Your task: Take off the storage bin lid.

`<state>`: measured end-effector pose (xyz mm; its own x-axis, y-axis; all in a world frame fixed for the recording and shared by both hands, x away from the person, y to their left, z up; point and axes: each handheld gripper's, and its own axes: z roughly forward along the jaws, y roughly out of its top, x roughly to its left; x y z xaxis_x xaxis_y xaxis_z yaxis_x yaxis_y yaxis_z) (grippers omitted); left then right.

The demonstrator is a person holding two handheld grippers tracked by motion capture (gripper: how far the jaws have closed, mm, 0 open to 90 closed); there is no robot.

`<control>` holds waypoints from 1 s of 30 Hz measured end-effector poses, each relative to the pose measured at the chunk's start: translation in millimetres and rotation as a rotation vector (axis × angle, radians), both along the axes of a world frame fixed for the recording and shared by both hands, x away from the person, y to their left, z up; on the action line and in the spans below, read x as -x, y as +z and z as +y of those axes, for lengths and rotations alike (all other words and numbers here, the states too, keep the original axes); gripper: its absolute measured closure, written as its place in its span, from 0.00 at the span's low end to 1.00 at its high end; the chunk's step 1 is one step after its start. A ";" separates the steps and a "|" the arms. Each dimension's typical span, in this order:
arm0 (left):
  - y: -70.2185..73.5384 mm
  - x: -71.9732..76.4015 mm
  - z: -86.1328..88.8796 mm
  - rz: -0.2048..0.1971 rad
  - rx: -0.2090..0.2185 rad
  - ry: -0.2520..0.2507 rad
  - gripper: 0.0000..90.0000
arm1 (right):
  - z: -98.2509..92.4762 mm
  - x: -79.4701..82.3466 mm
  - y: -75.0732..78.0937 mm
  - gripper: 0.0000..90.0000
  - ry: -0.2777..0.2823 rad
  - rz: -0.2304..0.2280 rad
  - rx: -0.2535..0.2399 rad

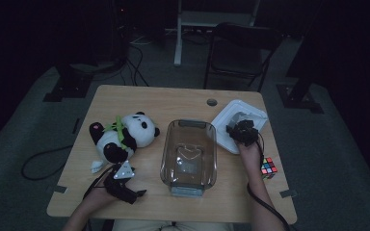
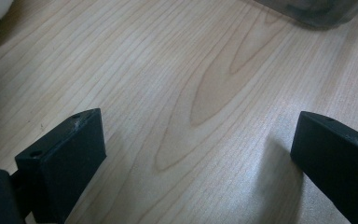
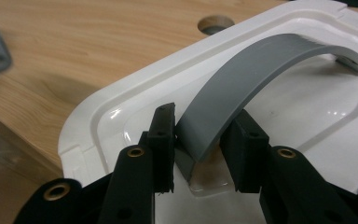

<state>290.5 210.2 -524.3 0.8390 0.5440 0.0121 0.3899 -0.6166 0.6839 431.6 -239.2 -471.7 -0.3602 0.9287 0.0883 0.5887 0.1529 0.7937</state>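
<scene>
A white lid [image 1: 225, 121] lies at the right back of the wooden table [image 1: 139, 101]. My right gripper [image 1: 243, 131] is over it. In the right gripper view my right gripper [image 3: 204, 114] is shut on the arched grey handle [image 3: 261, 60] of the white lid [image 3: 98, 112], one black pad on each edge of the strap. My left gripper [image 1: 127, 187] rests near the table's front left edge. In the left gripper view my left gripper [image 2: 198, 140] stands open over bare wood, with nothing between the fingers [image 2: 70, 149].
A panda plush [image 1: 125, 134] lies at the left, just behind my left gripper. A clear glass dish [image 1: 166, 144] stands mid-table, its corner [image 2: 312, 11] ahead of the left jaws. A Rubik's cube [image 1: 268, 167] sits at the right edge. A cable hole [image 3: 216, 23] lies beyond the lid.
</scene>
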 end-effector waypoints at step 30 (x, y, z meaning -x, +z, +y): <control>0.0 0.2 -0.2 0.000 -0.001 0.003 0.04 | 3.4 -16.7 -40.0 0.52 -0.095 0.077 -0.061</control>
<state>290.3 210.1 -524.3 0.8376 0.5461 0.0126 0.3913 -0.6160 0.6837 448.3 -235.8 -511.7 -0.2605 0.9505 0.1697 0.6577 0.0460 0.7519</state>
